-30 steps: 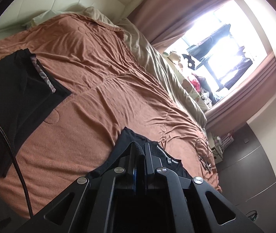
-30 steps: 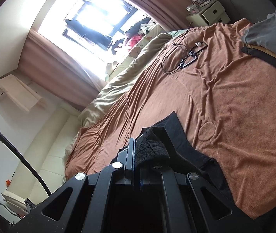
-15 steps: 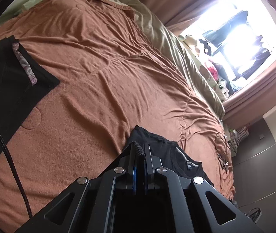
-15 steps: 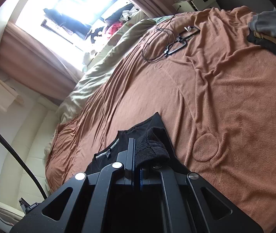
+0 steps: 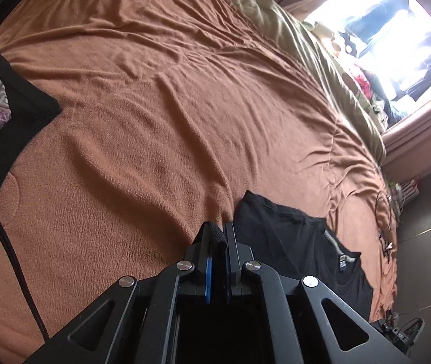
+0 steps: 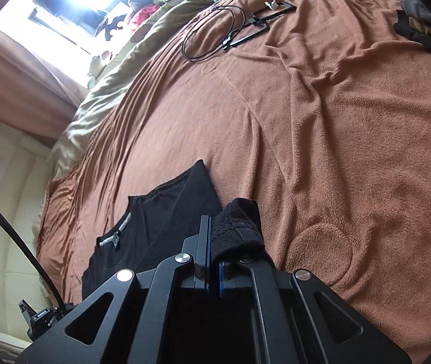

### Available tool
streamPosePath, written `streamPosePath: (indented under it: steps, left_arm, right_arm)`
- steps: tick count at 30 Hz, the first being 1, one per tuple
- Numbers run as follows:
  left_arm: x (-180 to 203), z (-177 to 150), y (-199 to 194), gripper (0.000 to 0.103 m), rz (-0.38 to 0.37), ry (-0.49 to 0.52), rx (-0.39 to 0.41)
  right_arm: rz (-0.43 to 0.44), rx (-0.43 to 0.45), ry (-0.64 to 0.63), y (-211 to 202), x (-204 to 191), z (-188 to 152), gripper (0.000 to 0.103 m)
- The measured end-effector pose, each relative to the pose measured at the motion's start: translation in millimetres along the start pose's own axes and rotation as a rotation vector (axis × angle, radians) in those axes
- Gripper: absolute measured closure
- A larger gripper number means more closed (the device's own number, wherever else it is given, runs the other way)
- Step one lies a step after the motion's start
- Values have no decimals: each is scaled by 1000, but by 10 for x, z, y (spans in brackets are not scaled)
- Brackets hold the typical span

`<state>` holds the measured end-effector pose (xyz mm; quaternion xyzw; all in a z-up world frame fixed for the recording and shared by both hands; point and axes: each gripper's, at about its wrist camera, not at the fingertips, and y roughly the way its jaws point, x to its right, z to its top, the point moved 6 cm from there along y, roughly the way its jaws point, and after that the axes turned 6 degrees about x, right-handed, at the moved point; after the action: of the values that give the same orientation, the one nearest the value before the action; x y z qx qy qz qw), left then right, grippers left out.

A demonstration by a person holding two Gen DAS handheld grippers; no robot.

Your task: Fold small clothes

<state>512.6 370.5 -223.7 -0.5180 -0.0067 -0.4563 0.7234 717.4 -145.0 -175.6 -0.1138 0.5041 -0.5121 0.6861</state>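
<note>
The black T-shirt [image 5: 300, 242] is spread on the bed's brown blanket [image 5: 154, 121], one edge pinched in each clamped tool, left tool [image 5: 217, 236] and right tool [image 6: 212, 233], probably so the fabric can be carried over into a fold. A neck label [image 6: 115, 238] is seen, its writing too small to read.

Black T-shirt [image 5: 294, 242] lies partly spread on the brown blanket, collar label facing up. I have one edge pinched in my left gripper [image 5: 218, 236] and a bunched fold clamped in my right gripper [image 6: 212, 236].
</note>
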Motion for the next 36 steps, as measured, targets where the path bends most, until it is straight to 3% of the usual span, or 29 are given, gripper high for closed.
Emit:
streamPosePath:
  steps: [3,4,5,7,10,20,25,36]
  left_arm:
    - [12,-20,66,95,11,27,-39]
    - [23,-16,43,87,14,39,-41]
    - [33,-12,5,82,16,54,-38]
    - [49,9,-104,63,19,80,-19]
    - [47,33,-267,57,31,119,-4]
    - [-108,-101,-459,57,110,269,-51]
    - [-164,-163,-370,57,135,299,-87]
    - [-85,-181,33,57,127,324,-131]
  right_arm:
    - [-17,-18,-63,-21,-146,18,94]
    - [-8,-16,-76,-42,-195,50,80]
    - [-4,-9,-91,-92,-235,75,60]
    - [-8,24,-116,-247,-288,109,41]
    - [2,21,-121,-422,-241,115,41]
    - [-106,-63,-257,-592,-96,-7,41]
    - [-160,-111,-335,-565,-94,-13,41]
    - [-163,-143,-470,-156,-316,60,42]
